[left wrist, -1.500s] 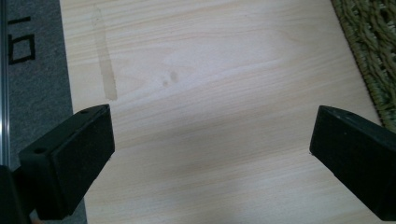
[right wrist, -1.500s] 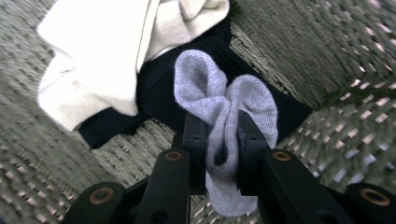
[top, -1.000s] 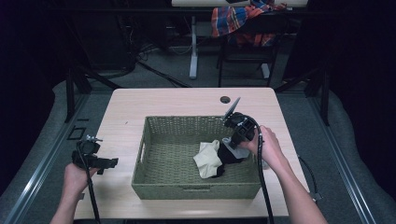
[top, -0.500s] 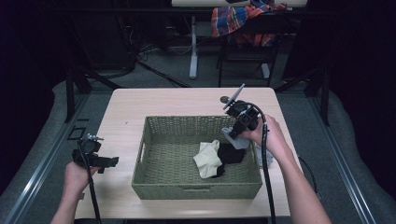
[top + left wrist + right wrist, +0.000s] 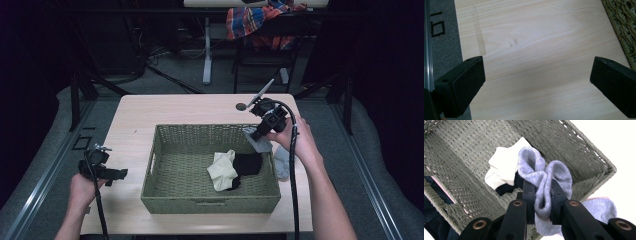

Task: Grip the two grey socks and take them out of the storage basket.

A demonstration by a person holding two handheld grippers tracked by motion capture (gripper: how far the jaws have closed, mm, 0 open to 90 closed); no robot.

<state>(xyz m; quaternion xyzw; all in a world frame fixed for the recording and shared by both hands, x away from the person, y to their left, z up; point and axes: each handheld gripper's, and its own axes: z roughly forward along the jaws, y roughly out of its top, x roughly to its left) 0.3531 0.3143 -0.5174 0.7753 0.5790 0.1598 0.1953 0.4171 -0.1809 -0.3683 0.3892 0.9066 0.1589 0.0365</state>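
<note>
The right gripper (image 5: 541,202) pinches a grey sock (image 5: 544,177) (bunched) above the basket's (image 5: 150,165) right rim; the left gripper (image 5: 536,82) gapes, idle.

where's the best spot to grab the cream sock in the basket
Take the cream sock at its raised, folded upper end, near the middle of the wicker basket, coming straight down from above. The basket walls block any sideways approach, and that end sits clear of the black sock, which overlaps its right edge, so pinching there likely lifts the cream one alone.
</note>
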